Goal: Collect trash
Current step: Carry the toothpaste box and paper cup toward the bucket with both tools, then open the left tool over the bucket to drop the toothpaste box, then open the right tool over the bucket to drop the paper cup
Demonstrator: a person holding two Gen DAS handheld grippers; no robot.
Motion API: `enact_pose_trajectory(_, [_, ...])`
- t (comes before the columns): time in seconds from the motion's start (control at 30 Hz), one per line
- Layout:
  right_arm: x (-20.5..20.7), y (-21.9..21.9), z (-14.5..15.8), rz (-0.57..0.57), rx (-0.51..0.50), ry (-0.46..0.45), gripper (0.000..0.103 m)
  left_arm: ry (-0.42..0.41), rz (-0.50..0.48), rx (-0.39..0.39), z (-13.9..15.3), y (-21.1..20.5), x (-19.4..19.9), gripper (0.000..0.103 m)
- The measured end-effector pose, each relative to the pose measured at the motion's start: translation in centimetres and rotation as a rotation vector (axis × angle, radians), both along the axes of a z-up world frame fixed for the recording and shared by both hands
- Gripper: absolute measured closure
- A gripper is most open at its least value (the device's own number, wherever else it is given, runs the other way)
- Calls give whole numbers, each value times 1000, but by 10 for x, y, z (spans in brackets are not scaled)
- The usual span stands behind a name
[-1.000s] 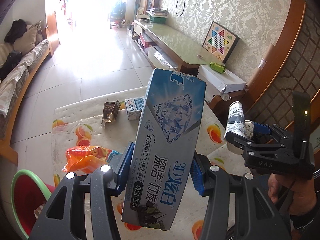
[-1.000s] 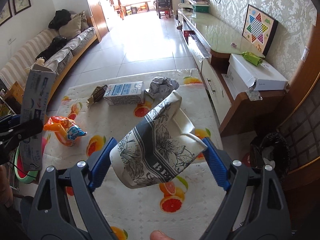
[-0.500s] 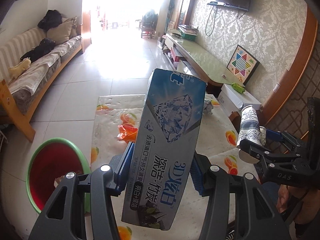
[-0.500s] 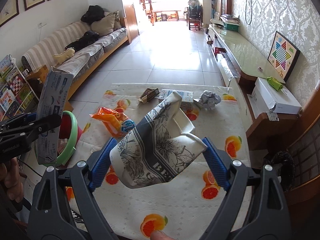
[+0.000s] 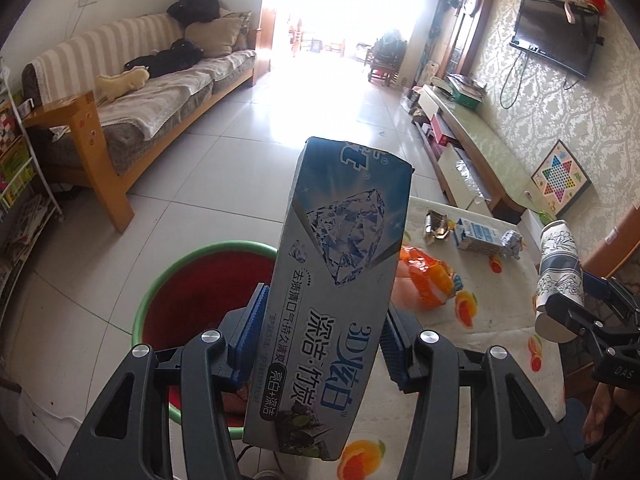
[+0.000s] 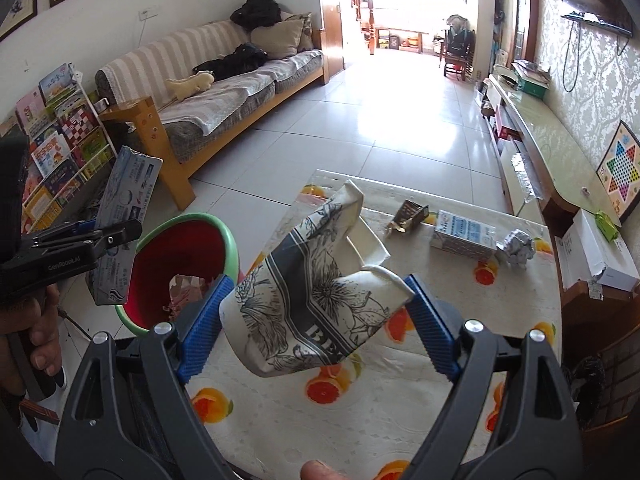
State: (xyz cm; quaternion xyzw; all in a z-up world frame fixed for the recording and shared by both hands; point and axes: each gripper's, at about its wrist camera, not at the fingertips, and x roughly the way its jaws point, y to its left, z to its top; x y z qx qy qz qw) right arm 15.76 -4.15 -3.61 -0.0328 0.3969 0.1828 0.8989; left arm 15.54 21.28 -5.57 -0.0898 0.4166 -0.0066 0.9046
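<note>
- Left gripper [image 5: 320, 346] clamped on toothpaste box [image 5: 332, 300], blue pads on both long sides, low on the box; most of its length sticks up and forward past the jaws.
- Box: light, likely empty cardboard, stiff along edges, faces cave if squeezed hard; glossy print, a bit slick. Grip across the narrow sides near the middle looks best; present low grip leaves it top-heavy, could pivot.
- Right gripper [image 6: 316, 332] clamped on paper cup [image 6: 308, 300], jaws wide, pads on opposite walls near the base; cup lies sideways, rim crushed and folded, mouth pointing away.
- Cup: very light, soft, already deformed; more squeeze only flattens it. Thin wall, nothing fragile. Hold by the base ring, stiffest part.
- Bin [image 5: 160, 304], green rim, red inside, on floor right below and behind the box in left view; some scraps at the bottom in right view. Box looks roughly over it, cup off to its table side, near the rim.
- Judged step: carry both to bin and let go; box first, likely.
- Table [image 6: 400, 400] with fruit-print cloth beside bin, under the cup.
- Left on table, further out: orange wrapper [image 5: 428, 276], brown crumpled pack [image 6: 410, 214], milk carton [image 6: 464, 236], foil ball [image 6: 518, 246]. All well apart from both grippers.
- Wrapper and foil: limp, crinkly, pinch anywhere. Carton: stiff, grip across short sides.
</note>
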Motion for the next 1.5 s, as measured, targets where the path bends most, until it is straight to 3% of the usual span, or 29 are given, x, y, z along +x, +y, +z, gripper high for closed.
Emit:
enact_pose_trajectory(0.27, [10,68,-8,102,-15,19,18,72,78,-30,-32,55,8,51])
enact_pose_trajectory(0.37, [13,84,-10,128,-23,19,18,73,101,-46,-38,67,5,34])
enact_pose_trajectory(0.53, [16,105,-11,161,-29,19,18,53,145,-67,-37,83,-4,23])
enact_pose_trajectory(1.2, [23,215,-49,324,-70,81,17,-23,277,-32,-13,134,-48,11])
enact_pose_trajectory(1.37, [22,230,-54,344,-95,84,5,-17,301,-42,-18,142,-51,11])
enact_pose_trajectory(1.5, [20,230,-52,348,-104,83,5,-15,303,-50,-20,141,-51,10])
